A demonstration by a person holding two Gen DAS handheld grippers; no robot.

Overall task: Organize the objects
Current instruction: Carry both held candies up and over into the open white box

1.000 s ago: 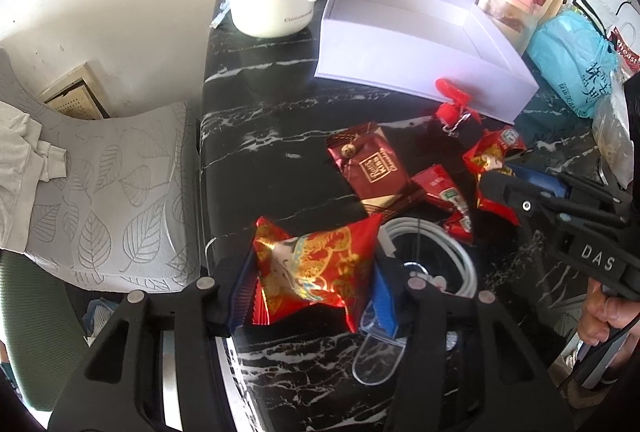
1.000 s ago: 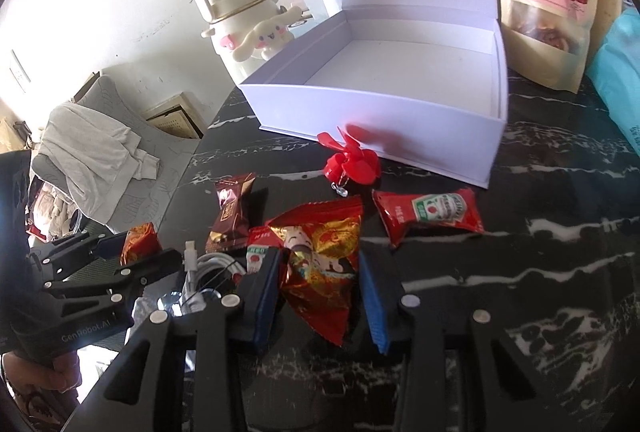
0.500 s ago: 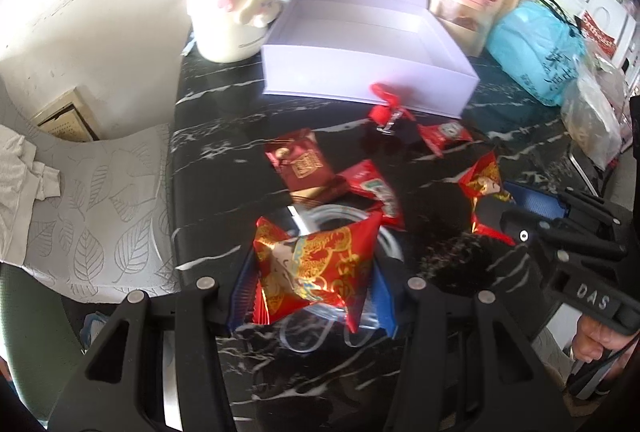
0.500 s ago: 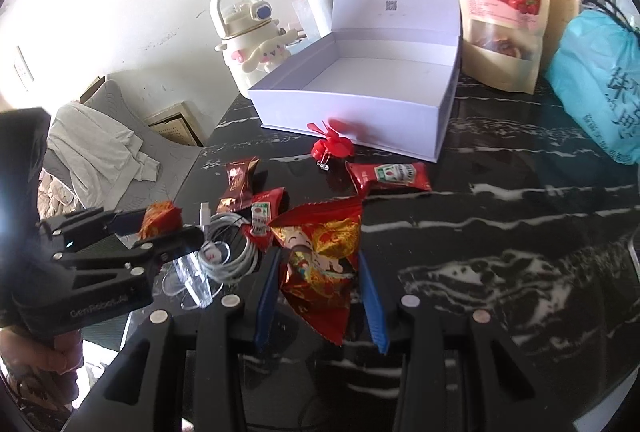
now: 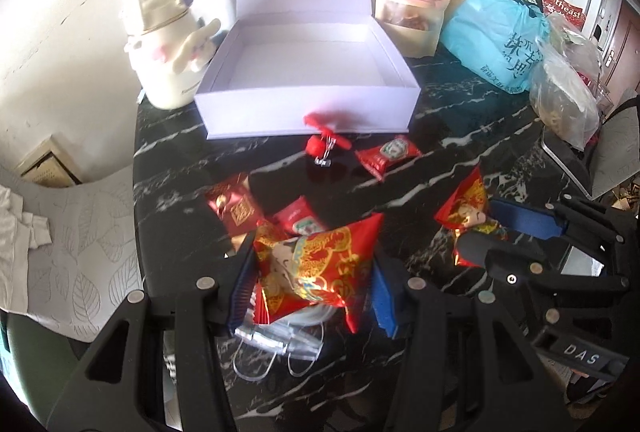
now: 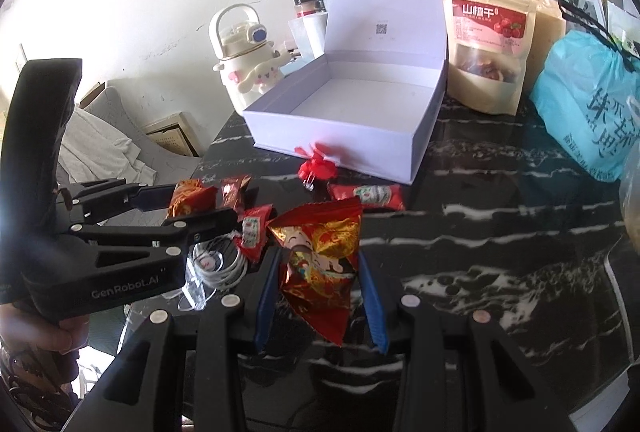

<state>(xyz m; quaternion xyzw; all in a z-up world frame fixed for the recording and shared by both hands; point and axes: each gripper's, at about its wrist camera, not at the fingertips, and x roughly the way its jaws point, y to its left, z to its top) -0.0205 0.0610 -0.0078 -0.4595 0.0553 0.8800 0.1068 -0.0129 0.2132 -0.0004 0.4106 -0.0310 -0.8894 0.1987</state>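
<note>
left tongs [image 5: 312,284] and right tongs [image 6: 318,292] each clamp a red snack packet, lower centre of frame.

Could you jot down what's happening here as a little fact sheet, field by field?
Left gripper: shut on a red-gold snack packet
Right gripper: shut on a second red-gold packet
Open white box: nothing inside that I can see, lid up
Loose on black marble table: ketchup sachet, red hair clip, white cable
</note>
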